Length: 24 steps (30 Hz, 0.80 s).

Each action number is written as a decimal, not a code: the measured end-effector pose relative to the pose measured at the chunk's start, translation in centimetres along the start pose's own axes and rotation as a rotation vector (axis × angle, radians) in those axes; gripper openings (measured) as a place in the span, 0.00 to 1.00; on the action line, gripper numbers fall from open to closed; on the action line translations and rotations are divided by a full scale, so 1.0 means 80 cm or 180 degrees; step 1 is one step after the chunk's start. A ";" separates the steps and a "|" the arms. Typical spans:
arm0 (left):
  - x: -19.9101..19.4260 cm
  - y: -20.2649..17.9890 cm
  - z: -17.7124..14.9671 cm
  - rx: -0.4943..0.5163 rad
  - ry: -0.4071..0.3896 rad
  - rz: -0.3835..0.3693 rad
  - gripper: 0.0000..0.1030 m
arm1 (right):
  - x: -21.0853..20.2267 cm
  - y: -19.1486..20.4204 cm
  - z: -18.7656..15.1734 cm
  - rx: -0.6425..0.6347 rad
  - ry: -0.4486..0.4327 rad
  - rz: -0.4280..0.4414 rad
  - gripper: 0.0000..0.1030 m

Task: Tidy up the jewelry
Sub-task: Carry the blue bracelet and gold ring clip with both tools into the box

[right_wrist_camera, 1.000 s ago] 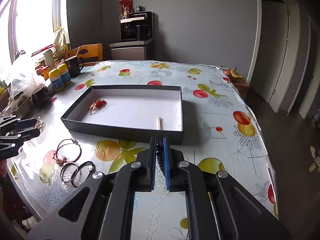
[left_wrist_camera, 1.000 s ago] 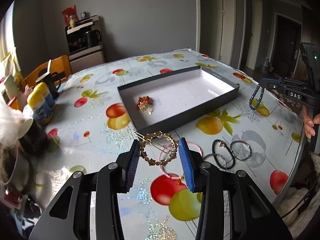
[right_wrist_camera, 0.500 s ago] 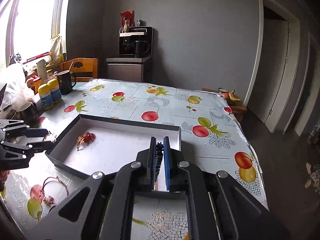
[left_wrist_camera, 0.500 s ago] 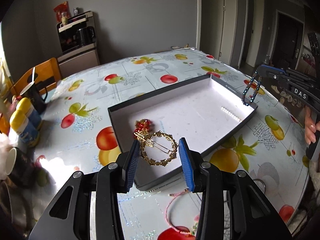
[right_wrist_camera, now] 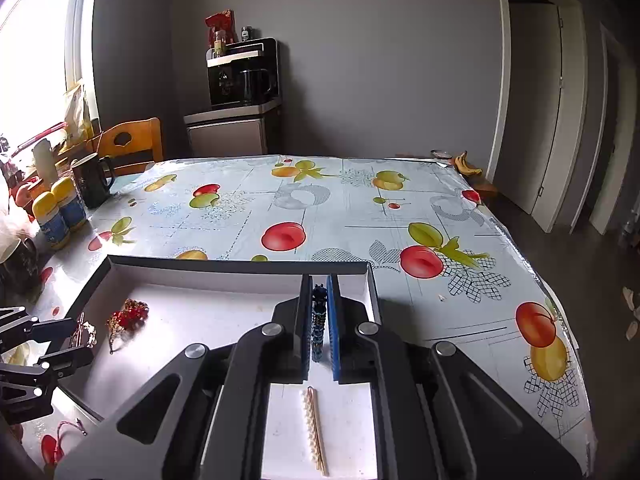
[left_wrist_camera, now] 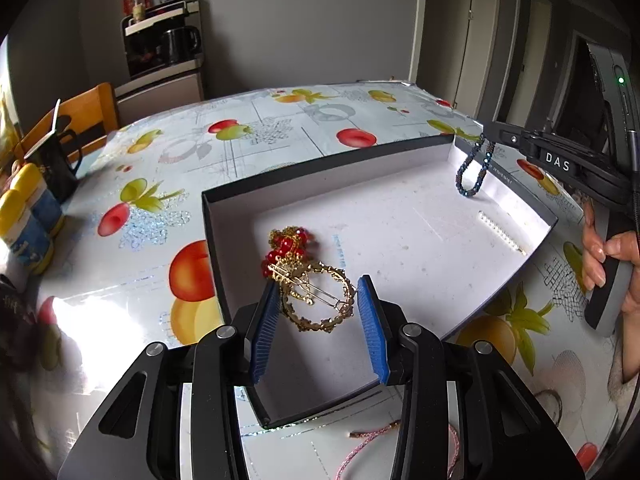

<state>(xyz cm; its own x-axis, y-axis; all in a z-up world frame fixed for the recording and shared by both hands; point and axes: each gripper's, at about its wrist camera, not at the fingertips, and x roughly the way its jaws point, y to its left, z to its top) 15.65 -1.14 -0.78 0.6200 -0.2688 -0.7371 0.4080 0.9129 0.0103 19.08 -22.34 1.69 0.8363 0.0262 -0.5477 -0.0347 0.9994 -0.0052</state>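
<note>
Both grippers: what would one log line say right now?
left gripper: holds gold hair clip over box | right gripper: fingers shut on blue beaded bracelet over box

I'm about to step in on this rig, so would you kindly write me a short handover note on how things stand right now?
Left tool: shut on the gold ring-shaped hair clip, held over the near left end of the black tray.
Right tool: shut on the blue beaded bracelet, which dangles over the tray's right end.
Already in the tray: red beaded brooch at the left, pearl hair pin at the right.
Left to do: lower and release both pieces inside the tray, then collect the pink cord bracelet lying on the table in front of the tray.
</note>
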 end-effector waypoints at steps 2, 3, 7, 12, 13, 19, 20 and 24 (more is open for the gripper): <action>0.006 -0.006 -0.003 0.0070 0.0054 0.0017 0.41 | 0.007 0.000 -0.005 -0.0026 0.0012 0.0006 0.07; 0.008 -0.009 -0.004 0.0097 0.0086 0.0006 0.41 | 0.010 0.000 -0.007 -0.0021 0.0034 0.0029 0.07; 0.011 -0.010 -0.006 0.0109 0.0095 -0.0081 0.41 | 0.023 0.003 -0.015 -0.0045 0.0142 0.0095 0.07; 0.012 -0.003 -0.007 0.0021 0.0086 -0.0205 0.42 | 0.024 0.003 -0.020 -0.0051 0.0193 0.0112 0.07; 0.013 -0.002 -0.007 0.0003 0.0086 -0.0218 0.42 | 0.025 0.003 -0.021 -0.0054 0.0218 0.0102 0.07; 0.014 -0.001 -0.007 -0.0019 0.0082 -0.0261 0.43 | 0.039 0.004 -0.033 0.0050 0.0587 0.0208 0.07; 0.014 -0.001 -0.007 -0.0019 0.0079 -0.0262 0.43 | 0.039 0.004 -0.034 0.0057 0.0591 0.0203 0.07; 0.013 -0.003 -0.008 0.0004 0.0057 -0.0254 0.43 | 0.040 0.001 -0.035 0.0119 0.0609 0.0211 0.07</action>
<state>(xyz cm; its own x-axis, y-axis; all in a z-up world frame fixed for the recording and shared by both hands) 15.75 -1.43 -1.96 0.5735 -0.3350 -0.7476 0.4565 0.8884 -0.0479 20.26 -22.27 -2.38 0.7135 0.0906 -0.6948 -0.0630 0.9959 0.0652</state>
